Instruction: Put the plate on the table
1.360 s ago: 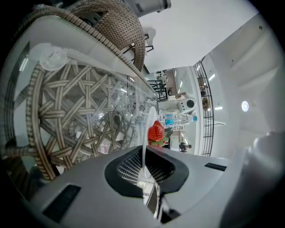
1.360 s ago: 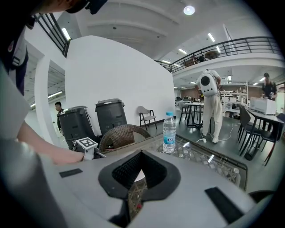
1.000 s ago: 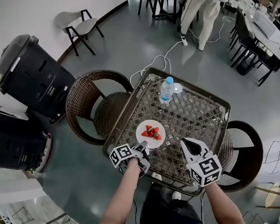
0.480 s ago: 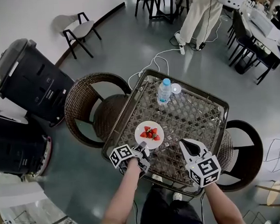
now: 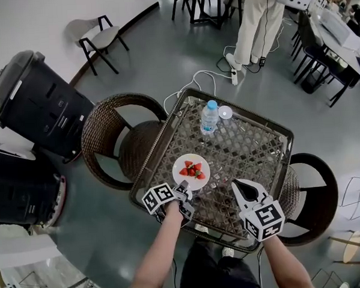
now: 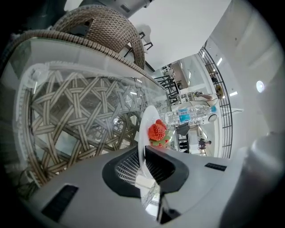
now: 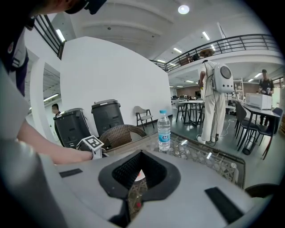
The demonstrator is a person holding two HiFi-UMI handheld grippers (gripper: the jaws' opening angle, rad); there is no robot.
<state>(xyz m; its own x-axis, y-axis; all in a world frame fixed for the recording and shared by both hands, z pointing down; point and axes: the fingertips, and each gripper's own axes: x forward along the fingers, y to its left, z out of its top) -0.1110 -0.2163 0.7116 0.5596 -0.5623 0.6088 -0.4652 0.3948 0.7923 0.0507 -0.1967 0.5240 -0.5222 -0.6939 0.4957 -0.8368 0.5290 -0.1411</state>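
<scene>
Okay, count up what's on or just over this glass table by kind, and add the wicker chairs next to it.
Plate of strawberries: 1
Water bottle: 1
Small white round item: 1
Wicker chairs: 2
Total: 5

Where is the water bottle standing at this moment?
In the head view the water bottle stands upright near the far edge of the table, beside a small white disc and beyond the plate of strawberries.

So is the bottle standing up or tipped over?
Standing up. The bottle stands straight on the table, with its blue cap on top.
</scene>
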